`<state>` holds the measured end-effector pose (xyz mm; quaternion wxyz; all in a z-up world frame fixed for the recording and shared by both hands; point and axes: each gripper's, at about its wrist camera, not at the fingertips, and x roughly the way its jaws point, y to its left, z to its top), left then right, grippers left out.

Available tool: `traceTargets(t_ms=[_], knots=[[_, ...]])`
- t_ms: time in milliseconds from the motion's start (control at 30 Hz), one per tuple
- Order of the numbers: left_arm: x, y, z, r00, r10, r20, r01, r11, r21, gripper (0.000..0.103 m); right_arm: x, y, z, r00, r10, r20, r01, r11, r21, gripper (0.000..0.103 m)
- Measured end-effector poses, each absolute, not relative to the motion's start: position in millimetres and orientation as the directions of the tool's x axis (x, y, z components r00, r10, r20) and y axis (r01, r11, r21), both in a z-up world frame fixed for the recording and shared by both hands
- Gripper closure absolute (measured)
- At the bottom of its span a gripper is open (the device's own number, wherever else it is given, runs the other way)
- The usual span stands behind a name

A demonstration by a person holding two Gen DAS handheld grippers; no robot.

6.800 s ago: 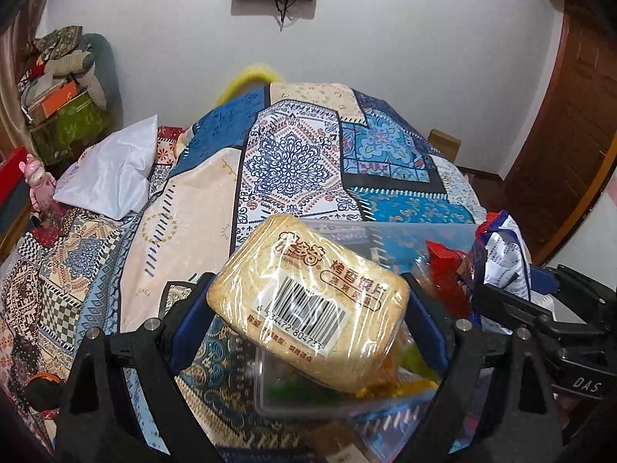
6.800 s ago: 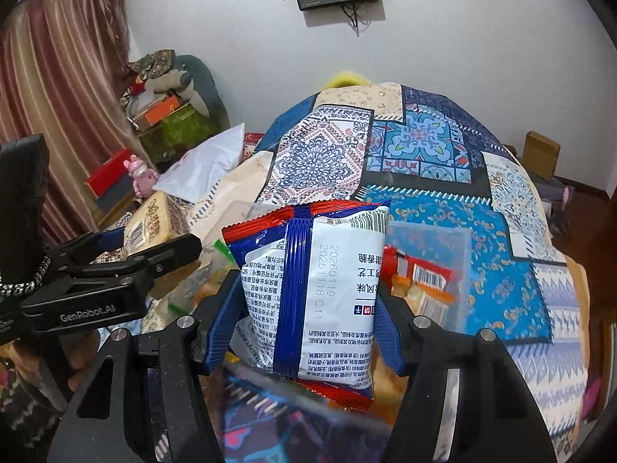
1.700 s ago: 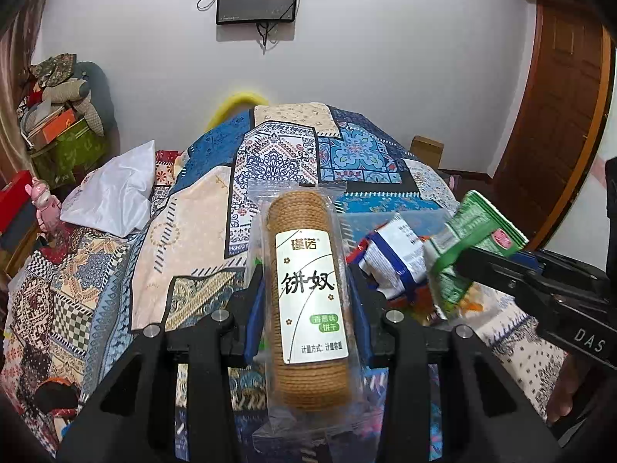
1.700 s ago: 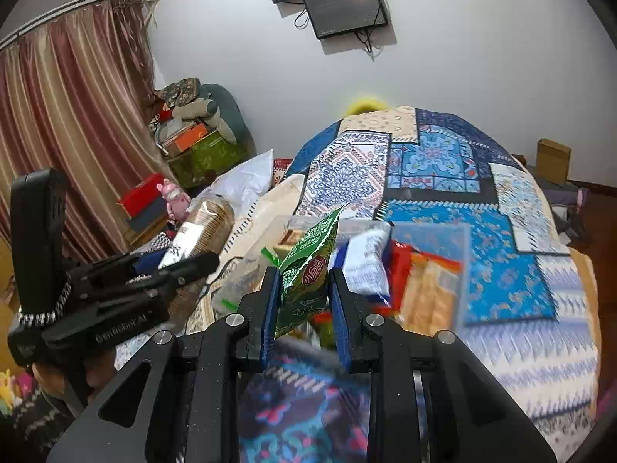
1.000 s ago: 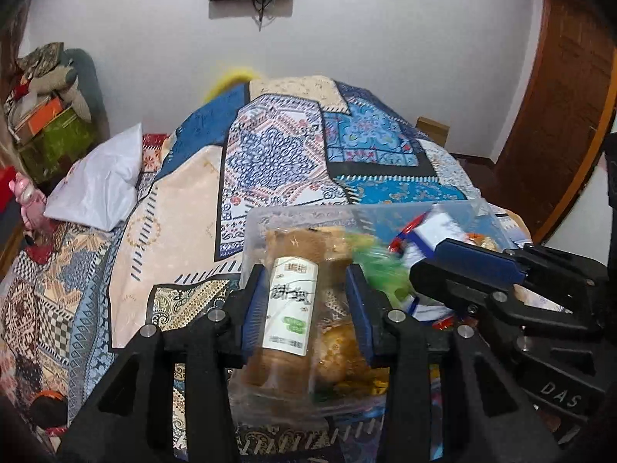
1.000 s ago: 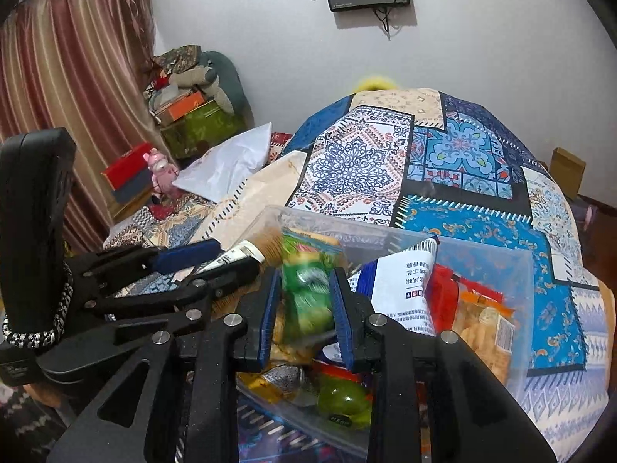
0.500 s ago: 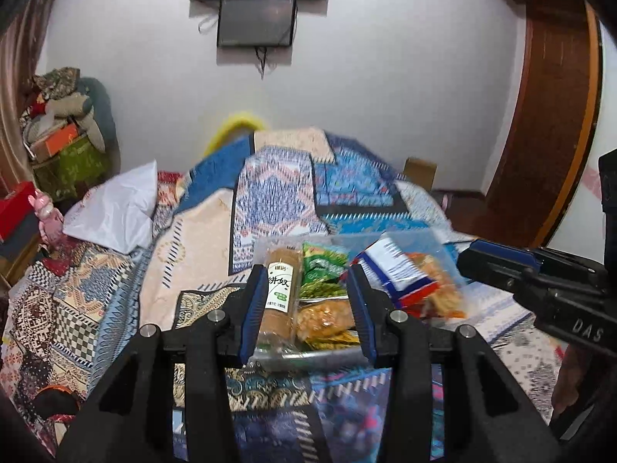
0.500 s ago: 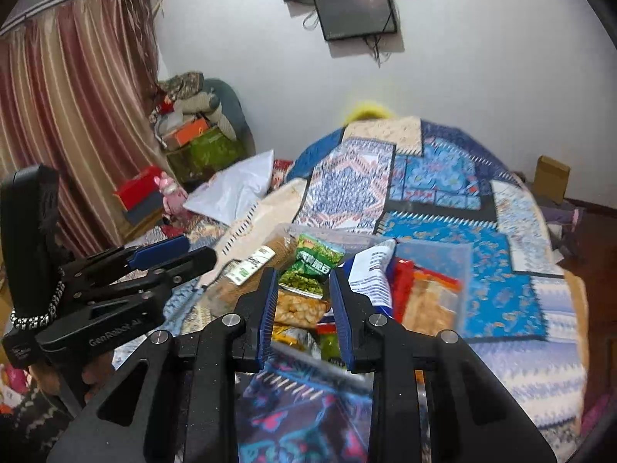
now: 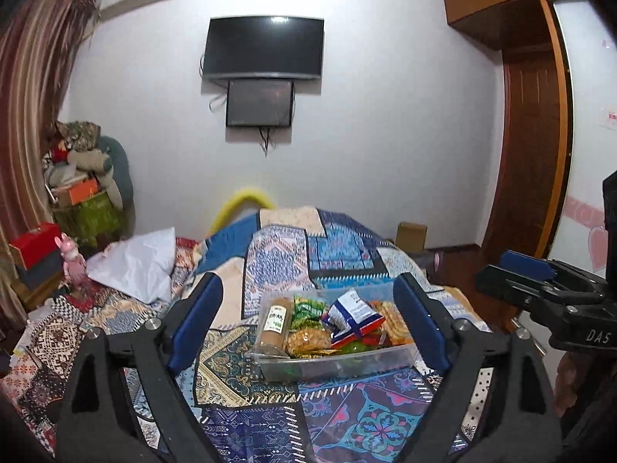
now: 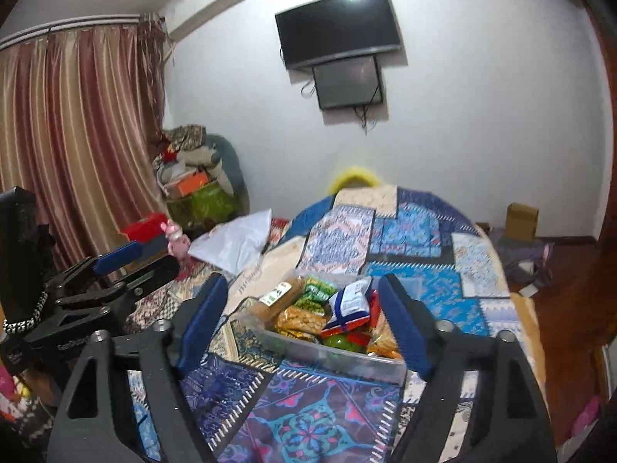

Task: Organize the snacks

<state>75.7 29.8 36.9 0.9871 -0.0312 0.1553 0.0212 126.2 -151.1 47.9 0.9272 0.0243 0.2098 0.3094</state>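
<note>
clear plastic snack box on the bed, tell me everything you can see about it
The clear plastic rectangular box is shallow and open-topped, with see-through walls and no lid in view. It sits flat on the patterned patchwork quilt, long side toward the cameras. It is filled above its rim: a brown round-biscuit roll with a white label lies at its left end, a green packet beside that, a blue-and-white packet on top, and orange-yellow packs elsewhere. Neither gripper touches it.

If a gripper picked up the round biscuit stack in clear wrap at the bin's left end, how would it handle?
The round biscuit stack in clear wrap would probably feel stiff along its length but crack if squeezed hard. Its smooth film looks slippery. Laid on the patterned quilt, its cylinder shape would likely roll.
</note>
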Motion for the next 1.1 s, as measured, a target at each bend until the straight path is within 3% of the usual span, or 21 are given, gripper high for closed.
traceTargets(t_ms=[67,133,300,1100], knots=[[69,28,40,0.953,0.034,-0.302,-0.054,0.997,-0.056,0.011,120,-154,50,0.741,0.567,-0.360,-0.551,0.820,0.158,0.016],[64,28,41,0.955,0.037,-0.295,-0.058,0.996,-0.062,0.001,115,-156,51,0.756,0.552,-0.351,-0.537,0.830,0.149,0.012],[54,23,42,0.962,0.054,-0.266,-0.070,0.996,-0.048,0.000,104,-163,53,0.786,0.527,-0.322,-0.511,0.848,0.142,0.000],[44,15,39,0.963,0.046,-0.266,-0.057,0.998,-0.034,0.000,92,-166,52,0.793,0.521,-0.317,-0.513,0.851,0.116,0.000]])
